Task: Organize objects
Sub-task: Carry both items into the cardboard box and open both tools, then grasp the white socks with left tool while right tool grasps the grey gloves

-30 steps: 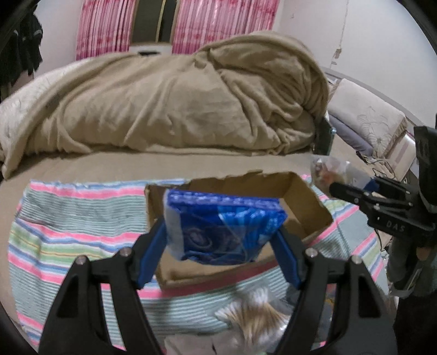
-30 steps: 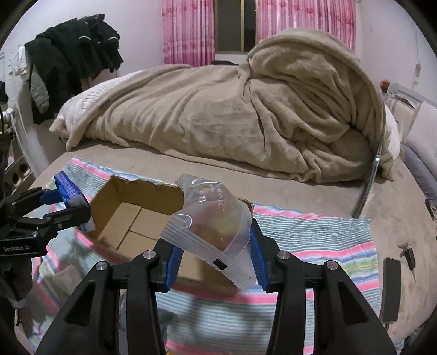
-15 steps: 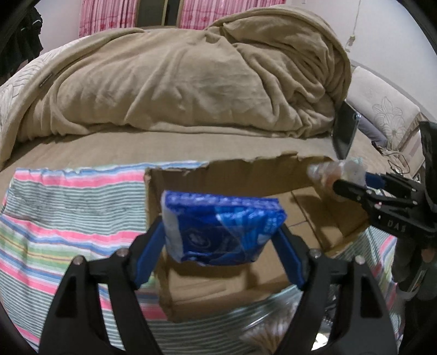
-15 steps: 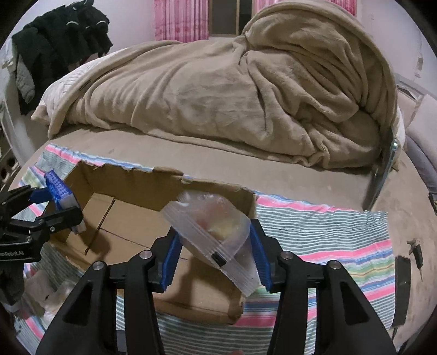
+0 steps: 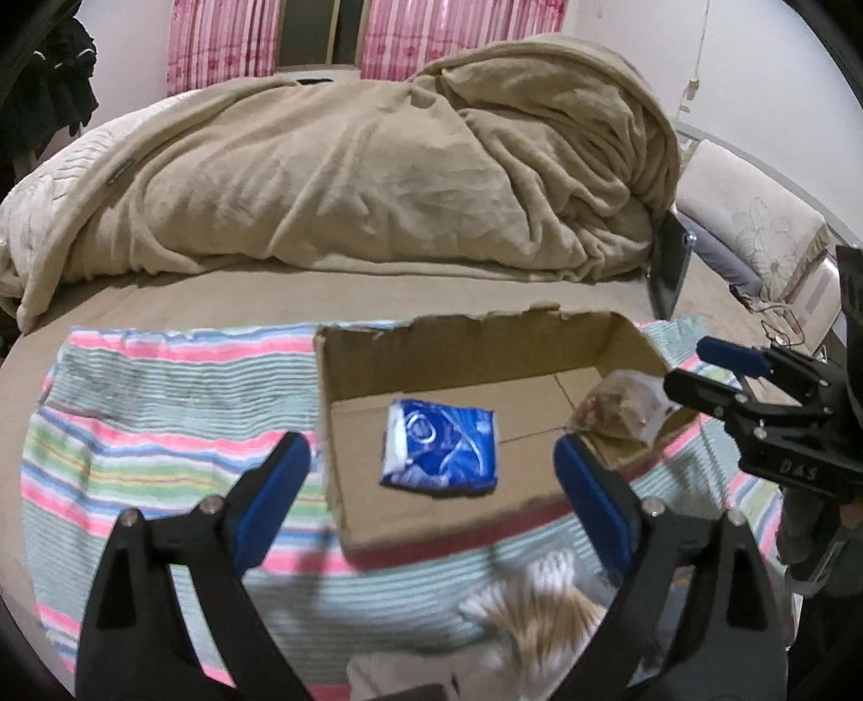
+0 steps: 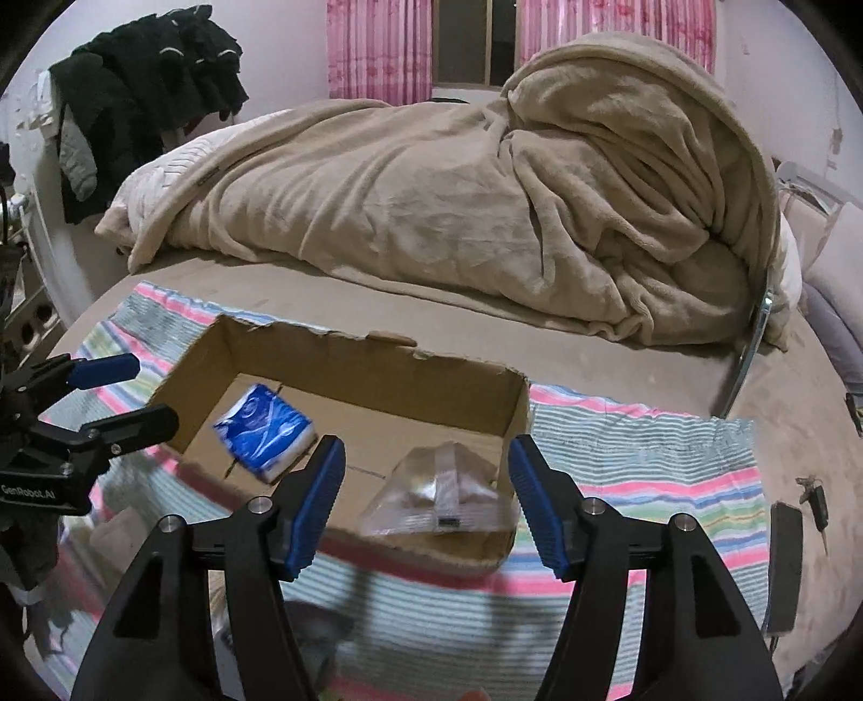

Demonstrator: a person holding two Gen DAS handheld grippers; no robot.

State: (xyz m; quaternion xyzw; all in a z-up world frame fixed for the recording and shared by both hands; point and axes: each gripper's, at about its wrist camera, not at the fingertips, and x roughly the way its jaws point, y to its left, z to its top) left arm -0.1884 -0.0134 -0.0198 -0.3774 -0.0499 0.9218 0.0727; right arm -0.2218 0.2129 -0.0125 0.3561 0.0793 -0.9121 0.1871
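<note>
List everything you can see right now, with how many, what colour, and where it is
cardboard box: 1, brown, open, on the striped cloth
tissue pack: 1, blue, inside the box, left part
zip bag: 1, clear, inside the box, right part
cotton swabs: 1 bundle, pale, blurred, in front of the box
striped cloth: 1, multicolour, on the bed
blanket: 1, beige, heaped behind
curtains: pink, at the window
dark clothes: black, hanging at left
keys: 1 set, dark, right of the cloth
left gripper: open
right gripper: open
</note>
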